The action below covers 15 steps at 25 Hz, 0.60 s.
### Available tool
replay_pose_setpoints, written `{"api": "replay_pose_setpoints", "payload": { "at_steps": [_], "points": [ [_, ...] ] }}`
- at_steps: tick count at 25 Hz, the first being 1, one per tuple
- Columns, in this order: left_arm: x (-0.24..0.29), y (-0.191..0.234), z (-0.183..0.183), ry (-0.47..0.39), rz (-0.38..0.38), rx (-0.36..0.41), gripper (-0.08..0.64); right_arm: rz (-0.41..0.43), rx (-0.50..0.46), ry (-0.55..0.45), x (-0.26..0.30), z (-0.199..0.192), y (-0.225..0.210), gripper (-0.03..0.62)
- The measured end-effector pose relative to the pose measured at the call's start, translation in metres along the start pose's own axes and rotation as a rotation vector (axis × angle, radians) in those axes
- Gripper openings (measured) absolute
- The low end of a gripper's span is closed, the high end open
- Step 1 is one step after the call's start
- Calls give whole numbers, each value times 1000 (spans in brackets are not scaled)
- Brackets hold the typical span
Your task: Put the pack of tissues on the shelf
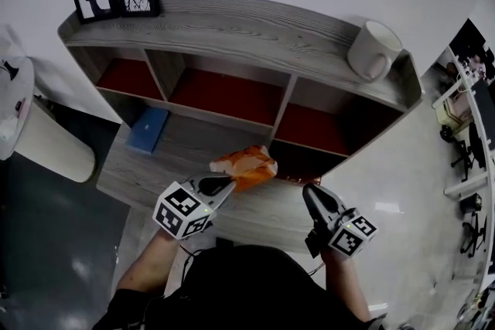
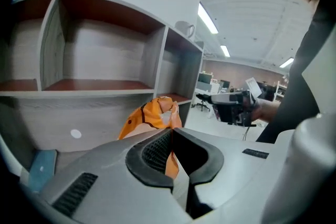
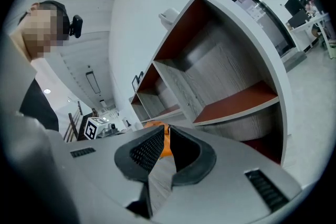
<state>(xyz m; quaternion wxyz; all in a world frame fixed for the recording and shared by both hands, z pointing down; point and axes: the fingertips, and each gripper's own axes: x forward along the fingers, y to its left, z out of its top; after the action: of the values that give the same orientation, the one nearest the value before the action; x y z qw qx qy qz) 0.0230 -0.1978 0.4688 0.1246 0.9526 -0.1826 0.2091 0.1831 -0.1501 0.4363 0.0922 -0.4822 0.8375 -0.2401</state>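
The crinkled orange film-wrapped pack of tissues [image 1: 246, 165] looks light and soft. Its wrap will probably give and slip, so a pinch on an end fold, as here, seems a fair hold, though the pack may droop and swing from it. The left gripper [image 1: 227, 186] has its fingers [image 2: 149, 152] closed tight on one end of the pack. A strip of orange film is squeezed between them, and the rest juts out past the tips. The pack hangs in the air over the middle of the grey wood-grain worktop [image 1: 174, 151], nearer its back edge, just in front of the grey wooden shelf unit with red back panels [image 1: 232, 25]. The right gripper [image 1: 311, 195], near the worktop's front right corner, has its fingers [image 3: 144, 152] drawn together on nothing. The pack is clear of them, off to their left.
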Motion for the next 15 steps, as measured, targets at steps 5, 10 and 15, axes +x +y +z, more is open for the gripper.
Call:
{"api": "replay_pose_setpoints", "payload": {
  "at_steps": [5, 10, 15],
  "points": [
    [-25, 8, 37, -42, 43, 49, 20, 19, -5, 11, 8, -1, 4, 20],
    [-49, 14, 70, -87, 80, 101, 20, 31, -10, 15, 14, 0, 6, 20],
    [-68, 27, 100, -121, 132, 160, 19, 47, -14, 18, 21, 1, 10, 20]
  ]
}}
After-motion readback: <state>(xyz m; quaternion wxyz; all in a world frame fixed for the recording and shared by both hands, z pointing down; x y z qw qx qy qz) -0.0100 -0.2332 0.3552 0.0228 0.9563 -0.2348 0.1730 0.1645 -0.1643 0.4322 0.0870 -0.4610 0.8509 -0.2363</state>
